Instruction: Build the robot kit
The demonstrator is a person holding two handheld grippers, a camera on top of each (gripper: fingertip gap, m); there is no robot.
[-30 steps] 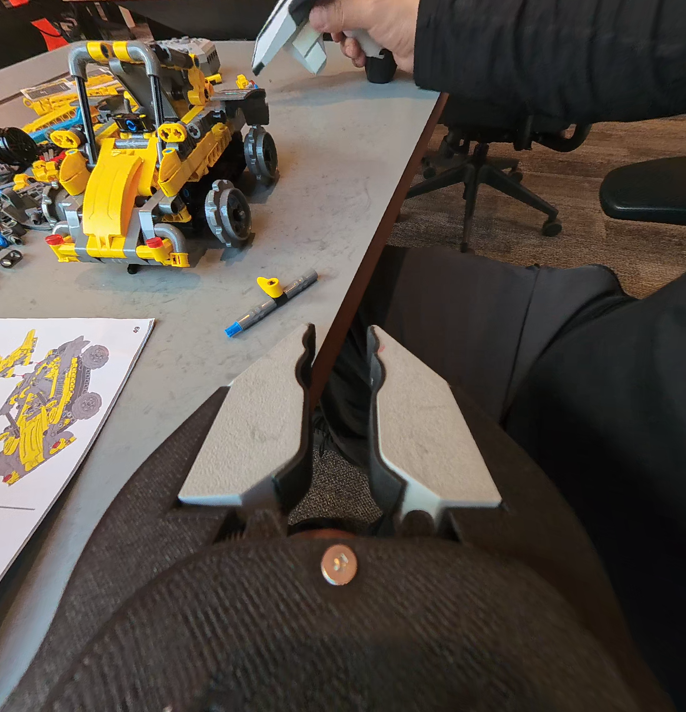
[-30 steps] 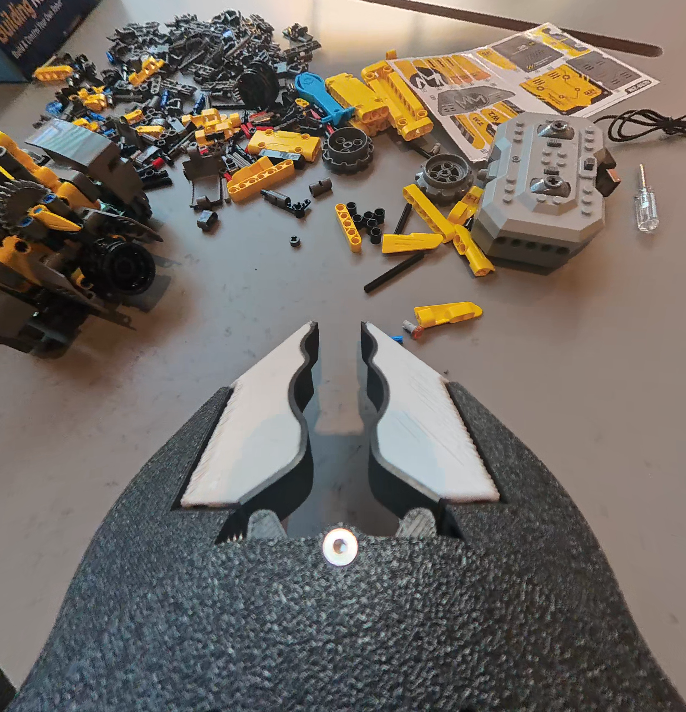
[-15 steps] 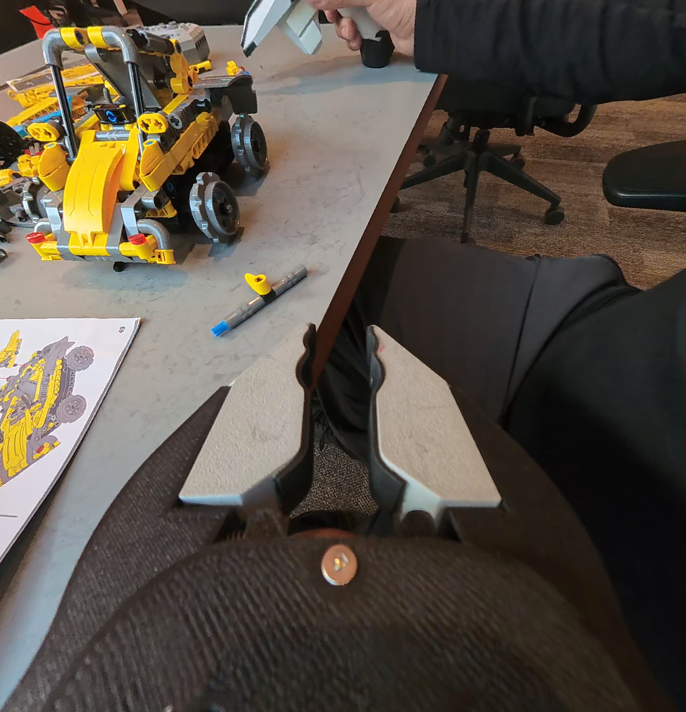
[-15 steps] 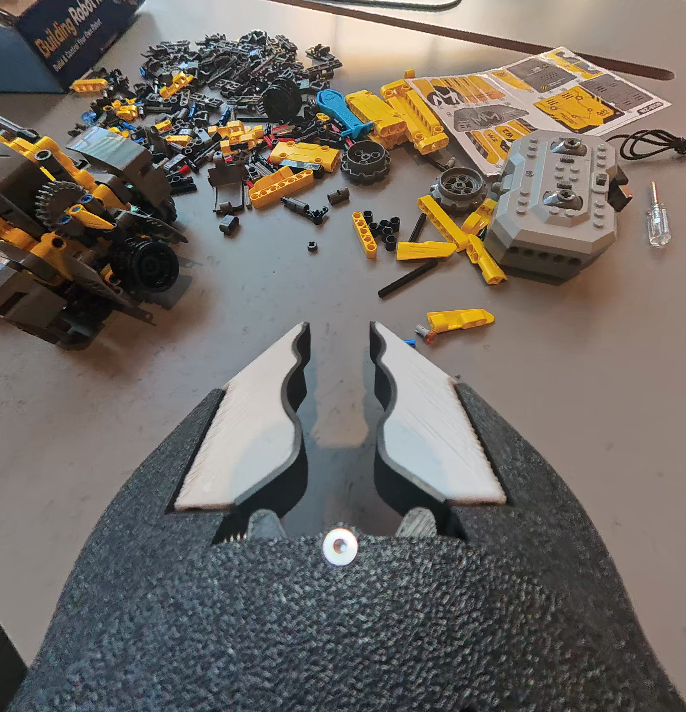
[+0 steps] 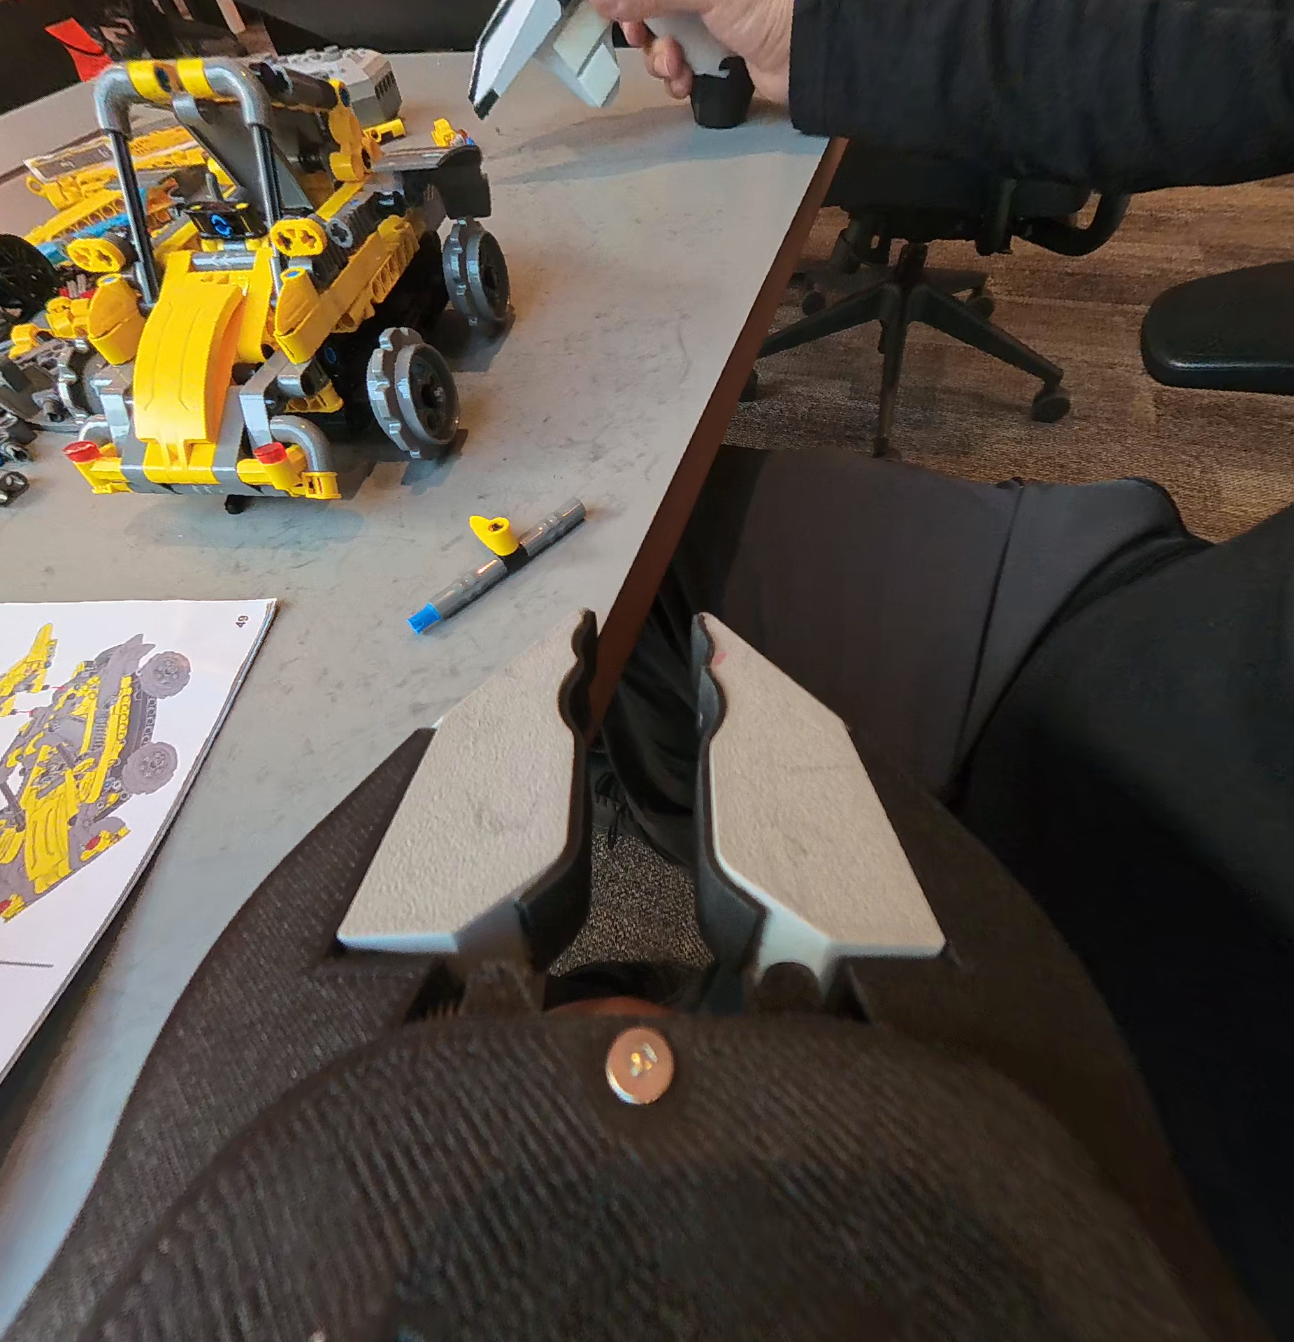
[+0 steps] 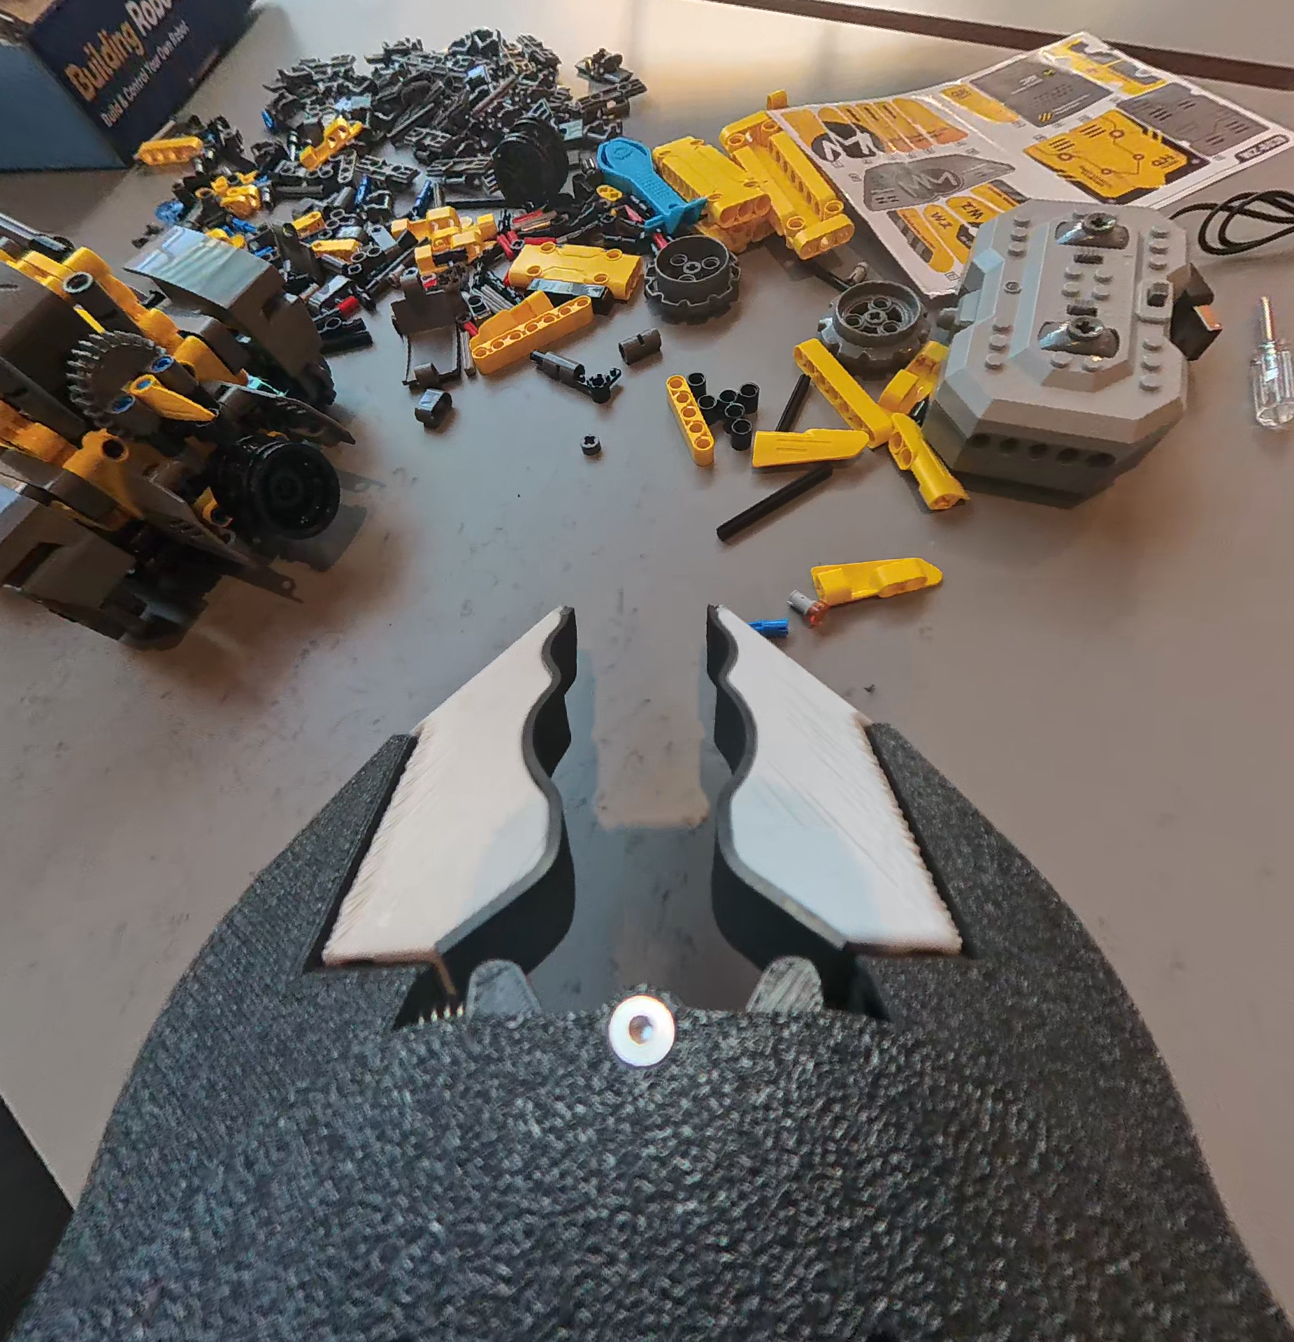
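A yellow and grey brick-built vehicle [image 5: 266,319] stands on the grey table [image 5: 615,290]; its rear shows in the right wrist view [image 6: 121,421]. My left gripper [image 5: 642,632] is open and empty, hovering over the table's near edge beside a person's dark-clothed legs. A grey axle piece with a yellow connector and blue tip [image 5: 495,563] lies just ahead of it. My right gripper [image 6: 640,624] is open and empty above bare table, with a yellow piece [image 6: 876,579] and a small blue pin [image 6: 767,626] to its right. It also shows in the left wrist view [image 5: 527,54], held in a hand.
Several loose yellow and black parts [image 6: 484,181] are spread across the far table. A grey battery box [image 6: 1065,356], a small screwdriver [image 6: 1272,370], a sticker sheet [image 6: 1029,138] and a blue box [image 6: 99,87] lie around them. An instruction booklet [image 5: 84,762] is at left. Office chairs [image 5: 920,305] stand beyond the edge. One gripper's finger ends stand about 35 cm off the other's. The yellow piece [image 6: 876,579] is about 6 cm from my right fingertips and 45 cm from my left.
My right gripper has drawn back and lifted slightly, and its jaws have opened wider. My left gripper's view swung a little; its jaws stay open.
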